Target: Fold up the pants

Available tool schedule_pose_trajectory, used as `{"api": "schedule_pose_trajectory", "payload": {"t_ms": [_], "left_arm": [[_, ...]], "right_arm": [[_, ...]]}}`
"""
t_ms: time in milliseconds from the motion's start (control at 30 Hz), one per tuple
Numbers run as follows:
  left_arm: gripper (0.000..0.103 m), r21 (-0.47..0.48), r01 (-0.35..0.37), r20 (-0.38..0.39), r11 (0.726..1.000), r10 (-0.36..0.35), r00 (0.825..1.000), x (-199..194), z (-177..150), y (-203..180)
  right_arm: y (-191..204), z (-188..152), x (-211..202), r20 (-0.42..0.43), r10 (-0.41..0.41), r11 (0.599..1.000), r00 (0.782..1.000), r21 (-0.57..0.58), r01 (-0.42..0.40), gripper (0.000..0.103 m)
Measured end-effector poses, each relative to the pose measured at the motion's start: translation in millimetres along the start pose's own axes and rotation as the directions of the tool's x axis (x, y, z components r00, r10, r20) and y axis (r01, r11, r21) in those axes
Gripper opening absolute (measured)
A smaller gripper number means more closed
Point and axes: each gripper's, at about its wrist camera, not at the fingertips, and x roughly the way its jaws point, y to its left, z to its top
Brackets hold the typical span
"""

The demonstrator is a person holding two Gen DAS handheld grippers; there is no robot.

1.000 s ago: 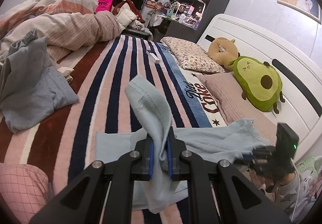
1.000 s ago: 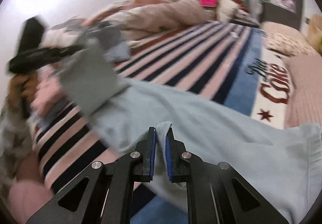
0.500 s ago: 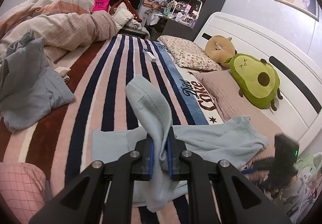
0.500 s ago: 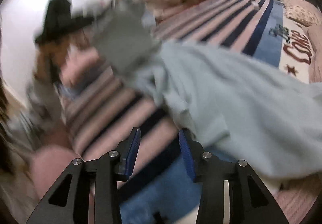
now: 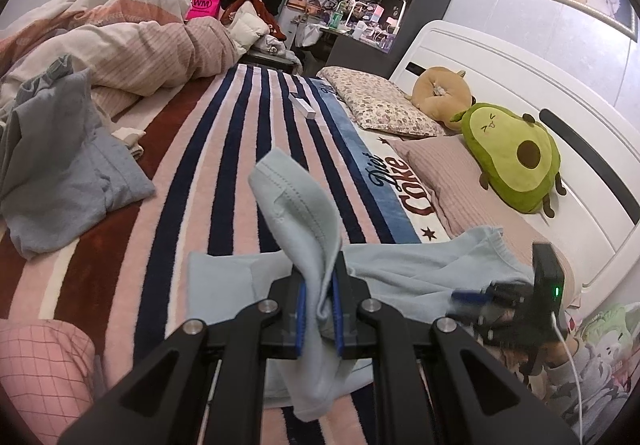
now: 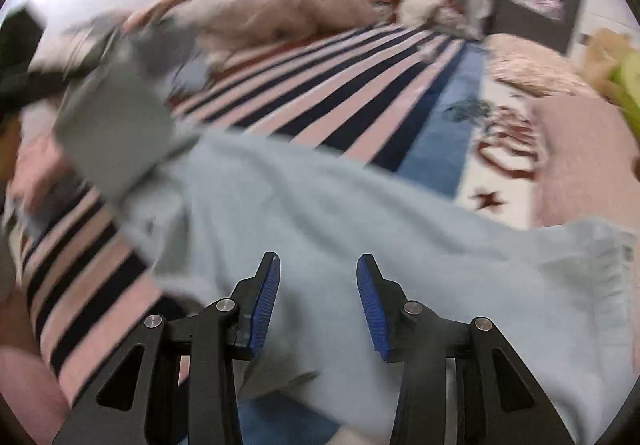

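Light blue pants (image 5: 404, 269) lie spread across the striped bed blanket (image 5: 240, 149). My left gripper (image 5: 319, 309) is shut on one end of the pants, and a flap of fabric (image 5: 296, 205) stands up above its fingers. My right gripper (image 6: 318, 285) is open and empty, just above the pants (image 6: 360, 229) in the blurred right wrist view. It also shows at the right of the left wrist view (image 5: 520, 301), beside the far end of the pants. The left gripper with its held flap (image 6: 112, 129) shows blurred at the left of the right wrist view.
A grey-blue garment (image 5: 60, 157) and a rumpled pink duvet (image 5: 140, 49) lie at the left. Pillows (image 5: 380, 109), an avocado plush (image 5: 512, 161) and a white headboard (image 5: 560, 117) line the right side. A pink checked cloth (image 5: 40, 365) sits at the near left.
My right gripper let go of the pants edge and opened, and it now hovers over the spread fabric. My left gripper kept its hold and barely moved.
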Motion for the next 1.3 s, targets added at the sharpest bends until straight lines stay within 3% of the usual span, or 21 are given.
{"api": "schedule_pose_trajectory", "payload": {"t_ms": [33,67,100,267,333,367,400,567,667,800,867,933,1033,1067,1300], "left_arm": [[0.008,-0.001,0.001,-0.002,1.0,-0.001,1.0,0.2,0.0,0.2],[0.008,-0.001,0.001,-0.002,1.0,-0.001,1.0,0.1,0.0,0.4],[0.008,-0.002,0.002,-0.002,1.0,-0.002,1.0,-0.2,-0.1,0.6],[0.008,0.002,0.008,-0.005,1.0,-0.008,1.0,0.1,-1.1,-1.0],[0.008,0.005,0.006,-0.007,1.0,-0.006,1.0,0.9,-1.3,-2.4],[0.008,0.006,0.005,-0.007,1.0,-0.005,1.0,0.9,-1.7,-2.9],[0.008,0.005,0.005,-0.008,1.0,-0.005,1.0,0.9,-1.8,-3.0],[0.008,0.008,0.017,-0.01,1.0,-0.017,1.0,1.2,-2.8,-6.7],[0.008,0.017,0.026,-0.012,1.0,-0.025,1.0,1.7,-2.9,-11.0],[0.008,0.025,0.021,-0.01,0.999,-0.021,1.0,1.8,-3.2,-12.4],[0.008,0.022,0.018,-0.014,1.0,-0.017,1.0,3.7,-3.0,-11.0],[0.008,0.019,0.018,-0.024,1.0,-0.018,1.0,7.8,-3.8,-10.4],[0.008,0.036,0.045,-0.054,0.998,-0.043,0.998,20.2,-2.0,-19.0],[0.008,0.047,0.046,-0.057,0.998,-0.043,0.997,23.6,-0.8,-23.3],[0.008,0.149,0.158,-0.125,0.976,-0.14,0.982,76.5,12.8,-98.3]], "right_arm": [[3.7,-4.9,1.0,-0.023,0.035,0.999,0.999,-0.021,-0.036,0.036],[12.1,-9.4,4.6,-0.056,0.063,0.996,0.996,-0.052,-0.066,0.043],[17.5,-12.7,7.1,-0.075,0.058,0.995,0.995,-0.074,-0.063,0.05],[28.9,-23.9,16.6,-0.101,-0.022,0.989,0.995,-0.146,0.007,0.053],[31.7,-26.0,15.9,-0.105,-0.006,0.991,0.994,-0.137,-0.008,0.039],[34.3,-25.5,13.4,-0.107,0.021,0.99,0.994,-0.14,-0.036,0.015],[37.4,-24.9,9.8,-0.102,0.014,0.988,0.995,-0.153,-0.029,0.006],[42.0,-9.7,-2.8,-0.02,-0.095,0.979,0.995,-0.185,0.09,0.002],[31.3,7.3,-6.0,0.032,-0.215,0.961,0.976,-0.171,0.217,0.002],[19.2,32.3,1.2,0.056,-0.277,0.945,0.959,-0.167,0.282,0.002],[12.9,44.0,8.2,0.047,-0.272,0.949,0.961,-0.149,0.276,0.002],[5.0,51.1,20.3,0.008,-0.27,0.955,0.963,-0.126,0.269,0.003],[-10.2,52.8,35.6,-0.056,-0.264,0.964,0.963,-0.055,0.261,0.03],[-15.1,50.9,34.8,-0.063,-0.25,0.968,0.966,-0.016,0.249,0.045],[-19.8,26.9,-7.8,0.009,-0.235,0.97,0.972,0.06,0.234,0.047]]}}
